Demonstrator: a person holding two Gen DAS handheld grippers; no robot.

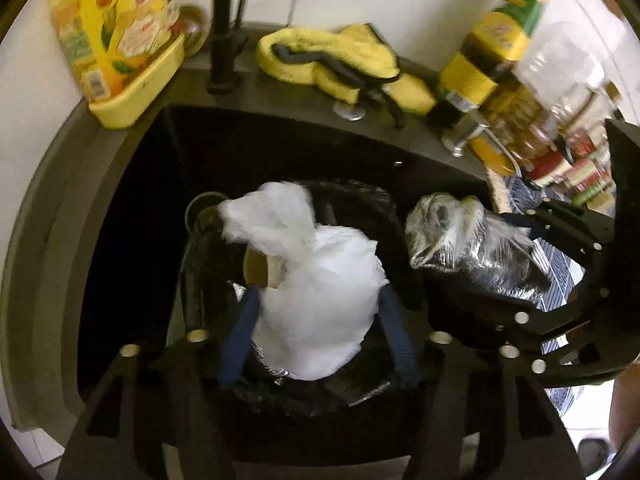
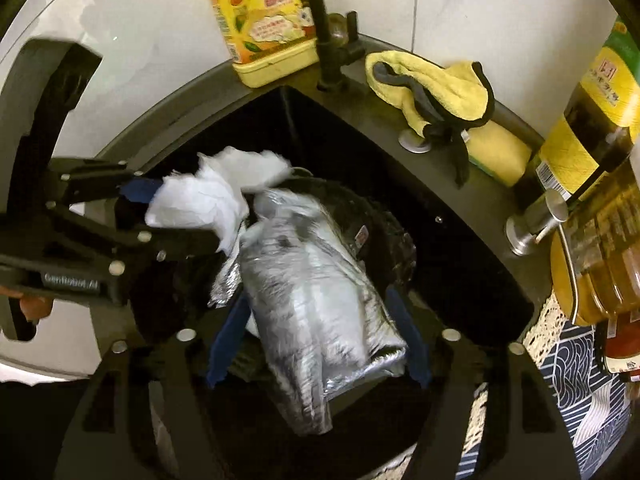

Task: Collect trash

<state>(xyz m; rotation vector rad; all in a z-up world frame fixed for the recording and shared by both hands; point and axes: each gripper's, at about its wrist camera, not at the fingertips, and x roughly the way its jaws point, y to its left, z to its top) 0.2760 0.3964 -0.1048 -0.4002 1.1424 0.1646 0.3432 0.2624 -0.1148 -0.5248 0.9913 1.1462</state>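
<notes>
Both hand-held grippers half open: left (image 1: 316,312) around white bag (image 1: 320,300), right (image 2: 320,320) around silver packet (image 2: 316,300)

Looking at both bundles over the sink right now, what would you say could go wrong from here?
1. The white plastic bag bulges past the left gripper's fingers; whether the pads still press it is unclear, so it may fall beside the black bin bag in the sink.
2. The silvery wrapped bundle in the right gripper looks slick and could slip.
3. The glass bottles crowd the right edge; a swing might topple one.
</notes>
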